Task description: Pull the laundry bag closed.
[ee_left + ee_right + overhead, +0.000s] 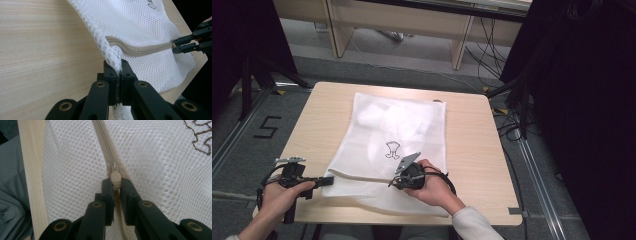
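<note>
Mesh laundry bag (397, 145) at the centre of the high view, on the table (472, 150).
My left gripper (119, 68) is clamped on the bag's corner; my right gripper (115, 186) pinches the zipper pull (115, 176) mid-frame.

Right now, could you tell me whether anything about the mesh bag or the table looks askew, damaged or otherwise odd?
Nothing looks damaged or spilled. The white mesh bag lies slightly slanted on the table, its near left corner bunched where the left gripper pinches it. The right gripper clamps the zipper pull, as expected.
</note>
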